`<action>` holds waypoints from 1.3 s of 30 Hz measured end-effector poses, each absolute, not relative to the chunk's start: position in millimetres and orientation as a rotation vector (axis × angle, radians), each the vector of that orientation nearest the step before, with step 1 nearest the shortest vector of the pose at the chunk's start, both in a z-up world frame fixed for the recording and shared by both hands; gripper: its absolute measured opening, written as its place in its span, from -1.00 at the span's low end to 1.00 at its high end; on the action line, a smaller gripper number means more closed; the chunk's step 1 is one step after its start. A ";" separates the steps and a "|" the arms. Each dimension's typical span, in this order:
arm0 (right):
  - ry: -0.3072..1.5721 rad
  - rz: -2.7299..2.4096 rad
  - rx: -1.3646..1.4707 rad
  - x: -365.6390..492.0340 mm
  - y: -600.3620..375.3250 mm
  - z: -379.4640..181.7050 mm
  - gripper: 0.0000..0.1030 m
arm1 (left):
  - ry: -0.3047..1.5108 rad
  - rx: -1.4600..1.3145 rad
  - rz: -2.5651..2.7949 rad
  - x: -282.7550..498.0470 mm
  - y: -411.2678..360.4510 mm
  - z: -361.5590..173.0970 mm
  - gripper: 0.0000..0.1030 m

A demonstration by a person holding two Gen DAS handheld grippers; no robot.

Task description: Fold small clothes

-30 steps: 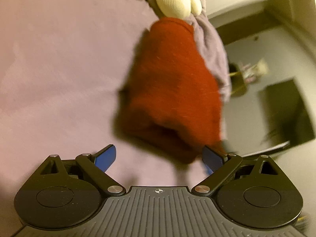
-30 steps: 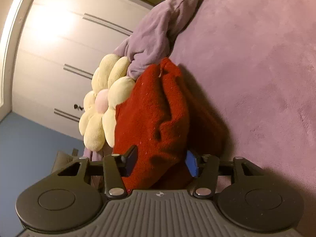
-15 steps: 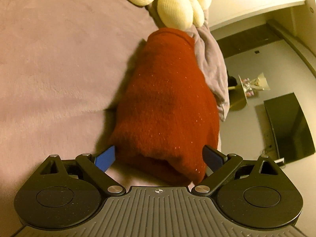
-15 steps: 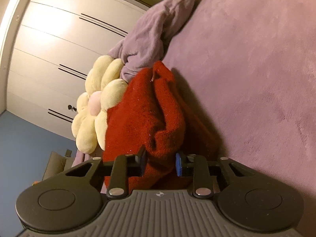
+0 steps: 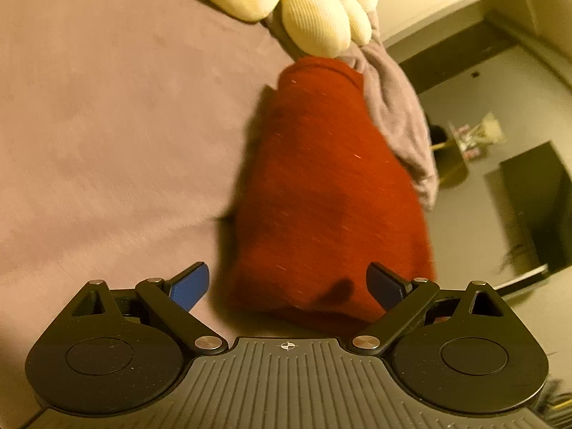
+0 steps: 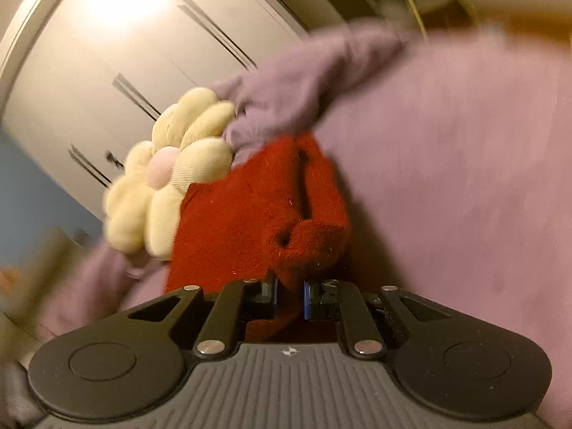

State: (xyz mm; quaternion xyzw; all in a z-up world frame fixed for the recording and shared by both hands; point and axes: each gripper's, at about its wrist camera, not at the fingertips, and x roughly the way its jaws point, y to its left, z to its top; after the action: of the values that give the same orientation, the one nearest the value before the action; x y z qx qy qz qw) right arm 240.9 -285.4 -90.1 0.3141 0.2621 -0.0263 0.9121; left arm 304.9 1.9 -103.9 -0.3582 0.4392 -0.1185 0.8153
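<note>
Garment: rumpled red fuzzy knit garment [image 5: 329, 193] lies bunched on the mauve plush bedspread [image 5: 107, 125], its far end touching the cream flower-shaped plush cushion [image 5: 314, 18]; not yet flat enough to fold, I judge
Right gripper [image 6: 289, 295]: clamped on a bunched lump at the garment's near edge, jaws nearly together, fabric pinched between the blue pads; likely gripped there to lift and spread it
Left gripper [image 5: 287, 284]: jaws spread wide, straddling the garment's near end without pressing it; seemingly poised to take a second hold
Beyond the garment: crumpled lilac cloth [image 6: 304, 85] beside the cushion; white wardrobe doors [image 6: 118, 53] behind
</note>
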 end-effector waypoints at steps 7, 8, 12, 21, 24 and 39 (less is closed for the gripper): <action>0.689 -0.073 0.402 260.7 -273.1 -116.0 -0.69 | 1.009 -0.629 -0.196 313.9 -0.5 -114.4 0.90; 0.689 -0.067 0.402 258.6 -275.9 -108.4 -0.50 | 1.006 -0.617 -0.199 313.6 3.1 -112.8 0.90; 0.590 -0.099 0.388 242.1 -291.8 -73.0 -0.12 | 0.983 -0.576 -0.182 314.8 16.9 -99.1 0.90; 0.626 0.021 0.111 329.8 -243.9 -61.8 -0.42 | 0.913 -0.376 -0.194 349.3 -14.6 -64.3 0.92; 0.672 -0.026 -0.012 358.9 -232.5 -76.1 -0.43 | 0.913 -0.295 -0.181 368.9 -27.7 -63.7 0.97; 0.823 0.090 0.306 368.4 -310.6 -110.6 0.50 | 0.907 -0.421 -0.345 399.4 -16.9 -85.4 1.00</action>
State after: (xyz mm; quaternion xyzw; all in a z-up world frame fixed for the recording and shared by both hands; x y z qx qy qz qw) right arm 368.4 -310.6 -110.6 0.1480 0.3983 0.0437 0.9042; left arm 399.4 -16.9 -85.4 -0.2007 0.4325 -0.1647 0.8635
